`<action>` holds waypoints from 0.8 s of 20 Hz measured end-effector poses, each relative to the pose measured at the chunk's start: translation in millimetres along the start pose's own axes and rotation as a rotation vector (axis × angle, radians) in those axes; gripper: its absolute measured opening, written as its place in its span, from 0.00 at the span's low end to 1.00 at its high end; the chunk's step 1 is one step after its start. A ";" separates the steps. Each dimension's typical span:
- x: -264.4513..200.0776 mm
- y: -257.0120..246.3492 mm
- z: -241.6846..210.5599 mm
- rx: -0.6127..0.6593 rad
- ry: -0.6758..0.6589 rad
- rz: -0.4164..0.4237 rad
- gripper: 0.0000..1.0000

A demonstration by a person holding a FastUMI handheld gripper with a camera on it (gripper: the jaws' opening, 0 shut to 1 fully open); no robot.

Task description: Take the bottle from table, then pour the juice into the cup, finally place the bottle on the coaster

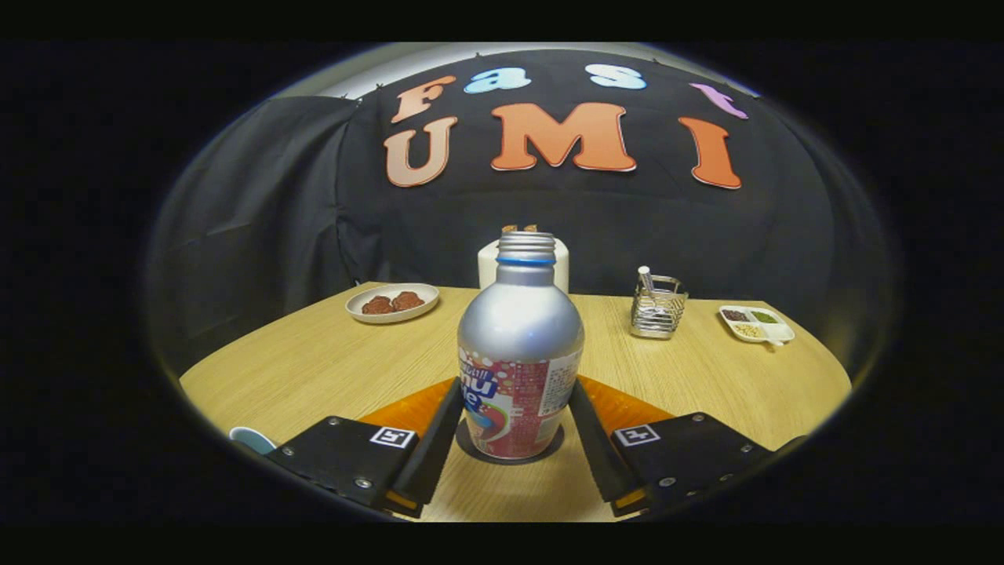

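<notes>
Looking forward along my fingers, I see the bottle (520, 353) standing upright between them, its base on a dark round coaster (510, 453) that lies on the wooden table (314, 369). My gripper (514, 420) has its two fingers set narrow, one at each flank of the bottle's printed lower half; both pads seem to touch the label, but whether they press or only rest there I cannot tell. The neck is open, with no cap on it and a blue ring just below the thread. Low beside my left finger a light blue rim shows, which I take for the cup (252, 439), though little of it is visible. Beyond the bottle stands a white container (490, 263), partly hidden by the neck; farther left is a plate (392, 302) with brown pieces, farther right a wire holder (657, 306) and a small divided dish (757, 323). Since the bottle sits on the coaster already, I judge this to be the placing step near its end. To do it well I should make sure the base is flat and centred on the coaster, spread my fingers evenly so neither drags the label sideways, then draw straight back without tilting, because an open bottle would spill if nudged over.
</notes>
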State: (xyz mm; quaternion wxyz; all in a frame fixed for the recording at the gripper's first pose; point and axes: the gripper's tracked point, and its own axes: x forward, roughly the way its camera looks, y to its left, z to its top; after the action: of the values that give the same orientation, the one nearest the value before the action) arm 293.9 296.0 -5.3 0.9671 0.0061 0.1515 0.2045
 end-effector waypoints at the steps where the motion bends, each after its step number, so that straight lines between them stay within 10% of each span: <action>1: 2.5 -1.2 1.0 -0.006 -0.008 -0.008 0.77; 16: 4.5 7.2 -14.6 -0.076 0.018 -0.015 0.80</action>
State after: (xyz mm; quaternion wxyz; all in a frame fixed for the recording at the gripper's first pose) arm 290.7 303.7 -20.0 0.9667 -0.0334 0.1524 0.2030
